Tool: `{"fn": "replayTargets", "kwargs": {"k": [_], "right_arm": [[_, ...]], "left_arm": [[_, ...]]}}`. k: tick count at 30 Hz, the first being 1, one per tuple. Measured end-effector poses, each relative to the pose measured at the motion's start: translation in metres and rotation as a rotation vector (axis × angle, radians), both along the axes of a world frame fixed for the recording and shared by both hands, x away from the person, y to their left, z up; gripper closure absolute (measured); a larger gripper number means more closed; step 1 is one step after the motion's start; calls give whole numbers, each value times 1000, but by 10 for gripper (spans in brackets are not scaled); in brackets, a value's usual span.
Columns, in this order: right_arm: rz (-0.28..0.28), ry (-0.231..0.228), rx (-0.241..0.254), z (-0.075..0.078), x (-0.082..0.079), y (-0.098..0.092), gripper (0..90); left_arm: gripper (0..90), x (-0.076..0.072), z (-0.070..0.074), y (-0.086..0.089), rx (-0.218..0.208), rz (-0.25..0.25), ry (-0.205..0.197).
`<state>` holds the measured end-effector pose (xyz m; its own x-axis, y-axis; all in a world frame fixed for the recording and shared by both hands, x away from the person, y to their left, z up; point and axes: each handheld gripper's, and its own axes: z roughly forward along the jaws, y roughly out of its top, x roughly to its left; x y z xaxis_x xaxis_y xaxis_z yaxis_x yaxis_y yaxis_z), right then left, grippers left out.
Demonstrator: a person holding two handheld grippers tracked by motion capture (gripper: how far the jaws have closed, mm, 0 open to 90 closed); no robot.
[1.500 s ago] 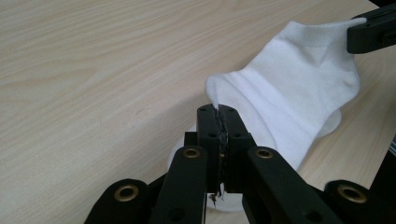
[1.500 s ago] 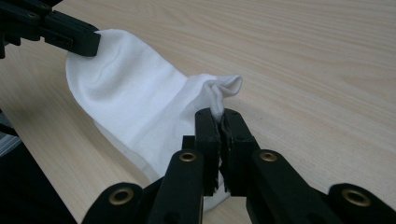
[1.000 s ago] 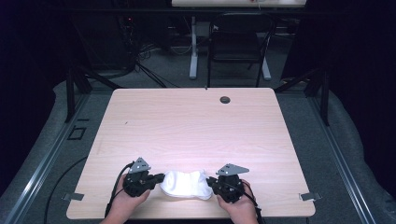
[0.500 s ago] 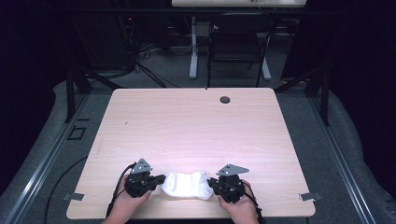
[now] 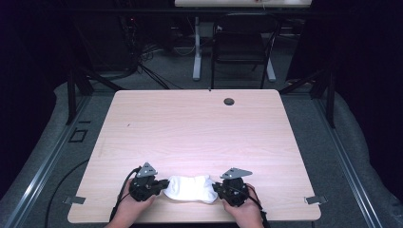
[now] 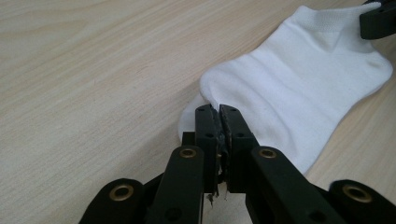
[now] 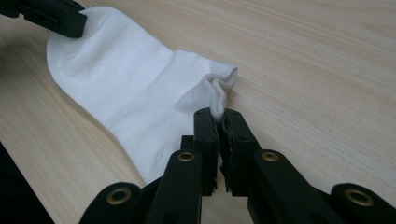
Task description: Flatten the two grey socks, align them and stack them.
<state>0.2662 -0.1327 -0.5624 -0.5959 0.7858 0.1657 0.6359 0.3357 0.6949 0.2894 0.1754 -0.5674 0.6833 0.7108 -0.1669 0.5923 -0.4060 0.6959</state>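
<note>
A white ankle sock (image 5: 191,188) lies flat near the front edge of the wooden table (image 5: 199,128), stretched between both grippers. My left gripper (image 5: 163,184) is shut on the sock's left end, its jaws pinching the fabric (image 6: 219,112). On the other side, my right gripper (image 5: 216,187) is shut on the sock's crumpled right end (image 7: 218,112). The sock (image 6: 299,84) spreads away from the left jaws toward the other gripper's black tip (image 6: 378,21). In the right gripper view the sock (image 7: 130,79) runs to the left gripper's tip (image 7: 56,16).
A small dark round grommet (image 5: 229,101) sits near the table's far edge. A black chair (image 5: 240,45) and a desk leg (image 5: 196,47) stand beyond the table. Dark floor surrounds the table on all sides.
</note>
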Motion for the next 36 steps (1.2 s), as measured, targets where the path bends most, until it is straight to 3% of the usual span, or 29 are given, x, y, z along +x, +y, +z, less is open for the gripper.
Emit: {"fn": "replayTargets", "kwargs": {"k": [4, 7, 10, 13, 17, 20, 23, 27, 36], "right_arm": [[-3, 15, -5, -2, 1, -2, 826], [-19, 10, 5, -1, 1, -4, 790], [-39, -23, 28, 5, -1, -6, 752], [-43, -85, 36, 13, -5, -5, 743], [9, -130, 74, 19, -9, 6, 718], [37, -119, 58, 14, -6, 17, 704], [58, -104, 9, 7, -3, 23, 691], [50, -52, -3, -3, 1, 21, 684], [58, -25, -37, -10, -1, 18, 657]], "left_arm": [[813, 1, -2, 1, -4, 8, -7], [749, 0, 2, 2, -27, 10, -35], [697, -3, 10, 3, -45, 7, -71], [683, -5, 15, 3, -51, -5, -85], [647, -7, 15, 1, -55, -21, -85], [595, -7, 10, -1, -33, -35, -86], [576, -7, 6, -3, -16, -38, -81], [549, -6, 1, -4, 0, -43, -61], [527, -6, -5, -5, 19, -51, -50]]}}
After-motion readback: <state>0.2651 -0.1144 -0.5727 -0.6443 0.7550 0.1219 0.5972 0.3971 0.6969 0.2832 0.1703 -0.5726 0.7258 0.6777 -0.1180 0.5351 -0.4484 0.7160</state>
